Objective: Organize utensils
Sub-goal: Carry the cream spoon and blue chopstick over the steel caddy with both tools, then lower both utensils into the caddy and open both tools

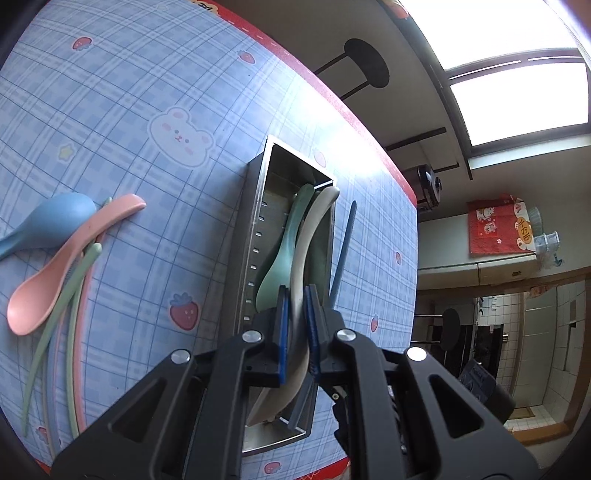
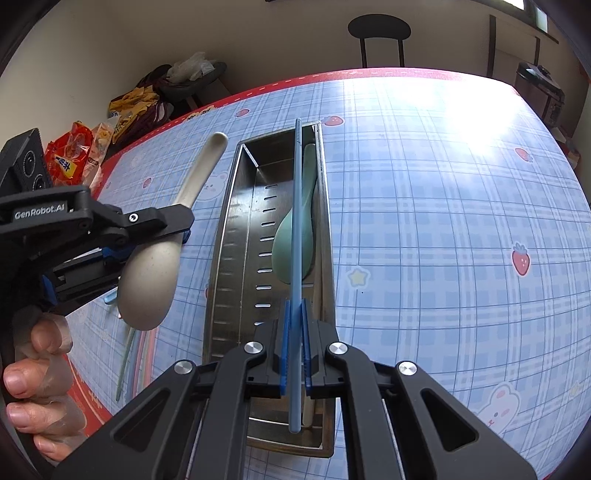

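Observation:
My left gripper (image 1: 297, 295) is shut on a beige spoon (image 1: 314, 221), pinched at the neck with the handle pointing away. In the right wrist view the left gripper (image 2: 177, 236) holds this beige spoon (image 2: 147, 280) in the air, just left of the metal tray (image 2: 229, 236). My right gripper (image 2: 295, 306) is shut on a blue chopstick (image 2: 296, 221), which runs lengthwise above the tray. A green spoon (image 2: 282, 254) lies inside the tray beside a cream chopstick (image 2: 308, 410). The left wrist view shows the tray (image 1: 255, 206), the green spoon (image 1: 280, 266) and the blue chopstick (image 1: 343, 251).
On the checked tablecloth lie a blue spoon (image 1: 55, 221), a pink spoon (image 1: 55, 280), green chopsticks (image 1: 55, 325) and pink chopsticks (image 1: 79, 350). A person's hand (image 2: 37, 369) grips the left tool. Snack bags (image 2: 74, 155) and a chair (image 2: 380, 33) stand beyond the table's red edge.

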Tool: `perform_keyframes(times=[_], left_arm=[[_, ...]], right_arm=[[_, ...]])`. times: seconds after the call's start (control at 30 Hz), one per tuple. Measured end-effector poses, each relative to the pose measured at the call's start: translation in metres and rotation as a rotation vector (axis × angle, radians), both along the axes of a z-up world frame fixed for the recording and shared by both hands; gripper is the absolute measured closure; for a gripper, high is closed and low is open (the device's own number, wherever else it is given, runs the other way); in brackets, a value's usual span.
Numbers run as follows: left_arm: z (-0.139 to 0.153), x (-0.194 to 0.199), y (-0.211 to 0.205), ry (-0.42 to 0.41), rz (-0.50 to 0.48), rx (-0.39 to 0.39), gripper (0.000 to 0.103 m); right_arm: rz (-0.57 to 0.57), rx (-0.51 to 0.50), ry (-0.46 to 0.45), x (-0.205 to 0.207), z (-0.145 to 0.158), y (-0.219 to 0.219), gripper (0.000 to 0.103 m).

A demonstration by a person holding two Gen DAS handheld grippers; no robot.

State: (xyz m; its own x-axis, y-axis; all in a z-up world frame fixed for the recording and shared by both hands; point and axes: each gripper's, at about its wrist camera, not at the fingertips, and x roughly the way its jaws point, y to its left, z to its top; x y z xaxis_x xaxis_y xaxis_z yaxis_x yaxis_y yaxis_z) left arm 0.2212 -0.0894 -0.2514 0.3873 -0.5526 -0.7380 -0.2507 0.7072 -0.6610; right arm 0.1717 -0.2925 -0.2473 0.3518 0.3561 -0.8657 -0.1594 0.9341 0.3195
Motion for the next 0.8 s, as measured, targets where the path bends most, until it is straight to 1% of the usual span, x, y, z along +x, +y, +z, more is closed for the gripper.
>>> perform_keyframes(times=[0.1,0.27,0.47,0.57,0.63,0.8], left_arm=[[-0.007,0.015,-0.005,0.025,0.012,-0.017,0.090],[-0.012,0.035,-0.018,0.030,-0.003,0.010,0.090],[-0.021,0.049,-0.022,0.048,0.002,0.029,0.090],[-0.025,0.057,-0.026,0.062,-0.011,0.045,0.090],[-0.024,0.061,-0.029,0.057,-0.022,0.061,0.083],[-0.014,0.069,-0.030,0.015,-0.043,0.078,0.080]], right_arm=[[-0.005,-0.010,0.018,0.004,-0.005,0.002,0.097],[-0.010,-0.022,0.036,0.008,-0.008,0.005,0.097],[-0.017,-0.029,0.055,0.013,-0.013,0.006,0.097],[-0.021,-0.029,0.061,0.013,-0.015,0.008,0.097],[-0.024,-0.027,0.065,0.014,-0.016,0.008,0.097],[-0.029,-0.020,0.058,0.011,-0.013,0.005,0.096]])
